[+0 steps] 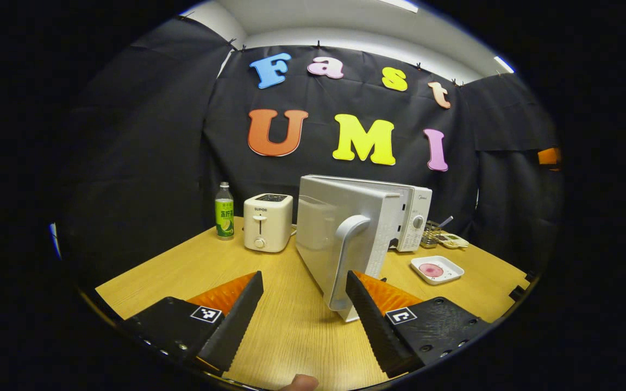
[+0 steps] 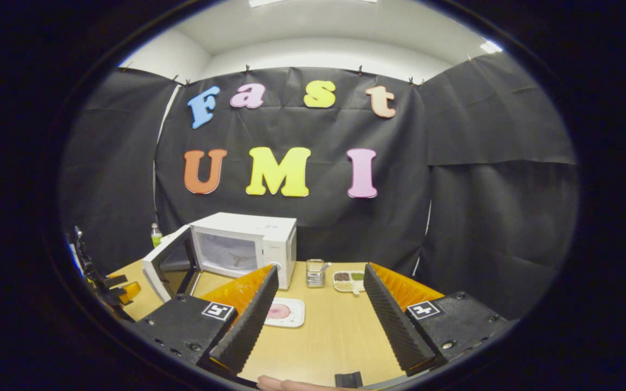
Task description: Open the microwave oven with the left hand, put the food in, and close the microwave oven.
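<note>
The white microwave (image 2: 269, 239) stands at the back of the wooden table (image 2: 335, 336) with its door (image 2: 169, 266) swung wide open to the left, so the cavity shows. In the left gripper view the door (image 1: 324, 239) faces me edge-on. Its pale handle (image 1: 345, 255) is just beyond the right finger of my open left gripper (image 1: 303, 279), which holds nothing. The food, a pink round on a white square plate (image 2: 286, 312), lies on the table in front of the microwave. My right gripper (image 2: 318, 271) hovers open just short of it. The plate (image 1: 436, 269) sits right of the door.
A green bottle (image 1: 224, 212) and a white toaster (image 1: 268, 221) stand left of the microwave. A metal cup (image 2: 315, 272) and a divided dish (image 2: 348, 281) sit to its right. The left gripper (image 2: 120, 290) shows at the table's left edge. Black cloth walls the booth.
</note>
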